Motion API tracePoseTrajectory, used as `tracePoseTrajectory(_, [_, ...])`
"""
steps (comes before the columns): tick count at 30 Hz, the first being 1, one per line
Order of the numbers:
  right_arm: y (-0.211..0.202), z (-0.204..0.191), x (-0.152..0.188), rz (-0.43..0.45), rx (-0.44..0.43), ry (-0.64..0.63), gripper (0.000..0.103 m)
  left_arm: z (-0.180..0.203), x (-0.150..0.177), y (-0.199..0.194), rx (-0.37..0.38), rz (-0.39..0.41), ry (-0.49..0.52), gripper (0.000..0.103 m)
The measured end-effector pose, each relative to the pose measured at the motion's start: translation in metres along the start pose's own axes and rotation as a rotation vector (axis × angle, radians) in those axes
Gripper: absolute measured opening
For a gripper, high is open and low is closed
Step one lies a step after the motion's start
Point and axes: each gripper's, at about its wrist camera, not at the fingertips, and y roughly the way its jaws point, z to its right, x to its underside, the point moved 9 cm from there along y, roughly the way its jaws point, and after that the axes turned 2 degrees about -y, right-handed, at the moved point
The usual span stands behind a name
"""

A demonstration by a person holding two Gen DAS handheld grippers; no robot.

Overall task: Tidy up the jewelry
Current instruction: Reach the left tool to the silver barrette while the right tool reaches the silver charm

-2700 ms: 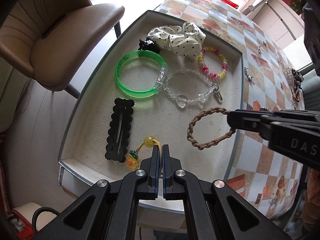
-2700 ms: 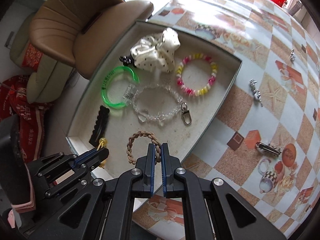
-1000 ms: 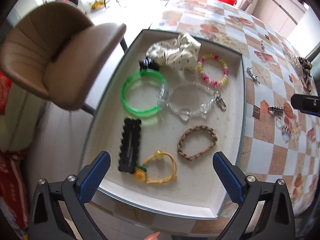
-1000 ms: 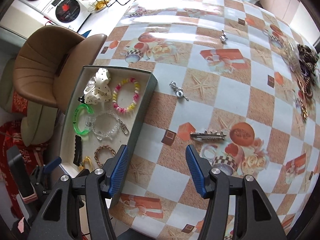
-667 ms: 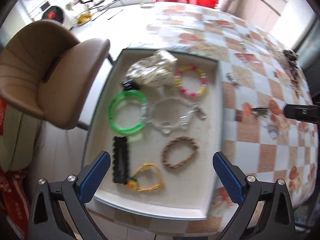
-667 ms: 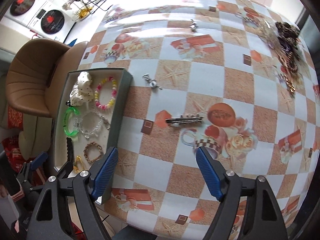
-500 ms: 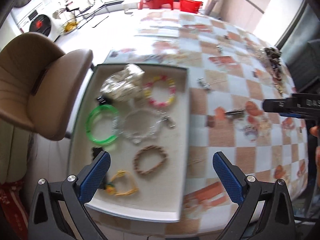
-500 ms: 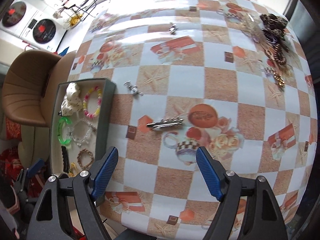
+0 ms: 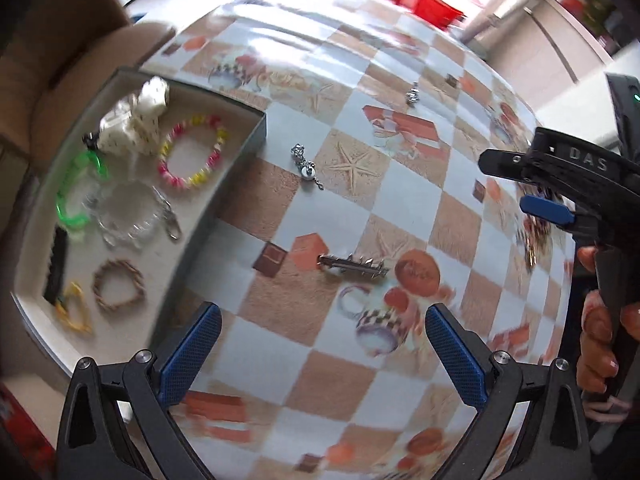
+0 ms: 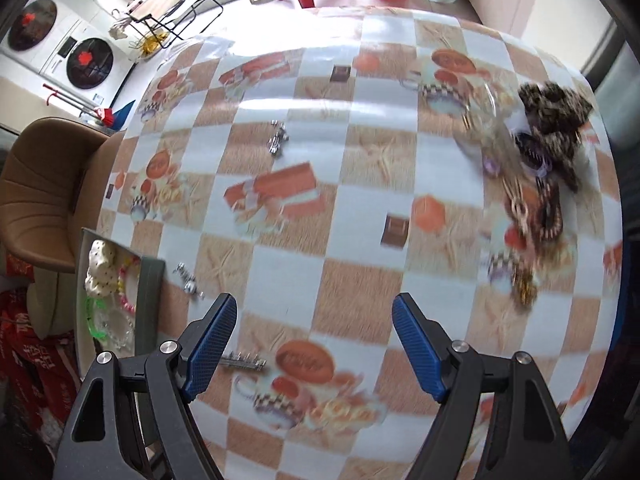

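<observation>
Orange-and-white checked tablecloth [image 9: 404,200] (starfish prints), green bangle [image 9: 74,188], white polka-dot scrunchie [image 9: 136,128].

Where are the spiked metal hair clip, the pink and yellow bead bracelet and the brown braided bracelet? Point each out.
spiked metal hair clip [image 9: 352,266]: left wrist view, middle of its bar.
pink and yellow bead bracelet [image 9: 173,179]: left wrist view, beads on its lower left arc.
brown braided bracelet [image 9: 105,303]: left wrist view, lower left of its braid.

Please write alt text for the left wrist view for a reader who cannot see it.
Open, empty left tongs hover over a checkered tablecloth near a spiked silver hair clip. At left, a tray holds bracelets and a scrunchie; at right, a hand grips the right tongs.
</observation>
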Motion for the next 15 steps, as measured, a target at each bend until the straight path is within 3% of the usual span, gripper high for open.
tracePoseTrajectory(3, [0.011, 0.003, -0.020, 0.006, -0.007, -0.042, 0.080, 0.006, -0.004, 0.019, -0.031, -0.004, -0.103, 0.095])
tracePoseTrajectory(12, [0.052, -0.012, -0.072, 0.033, -0.015, -0.128, 0.072, 0.003, -0.010, 0.058, -0.112, -0.034, -0.303, 0.088])
tracePoseTrajectory(15, [0.068, -0.021, -0.086, 0.039, -0.013, -0.159, 0.069, 0.000, -0.009, 0.067, -0.154, -0.041, -0.326, 0.076])
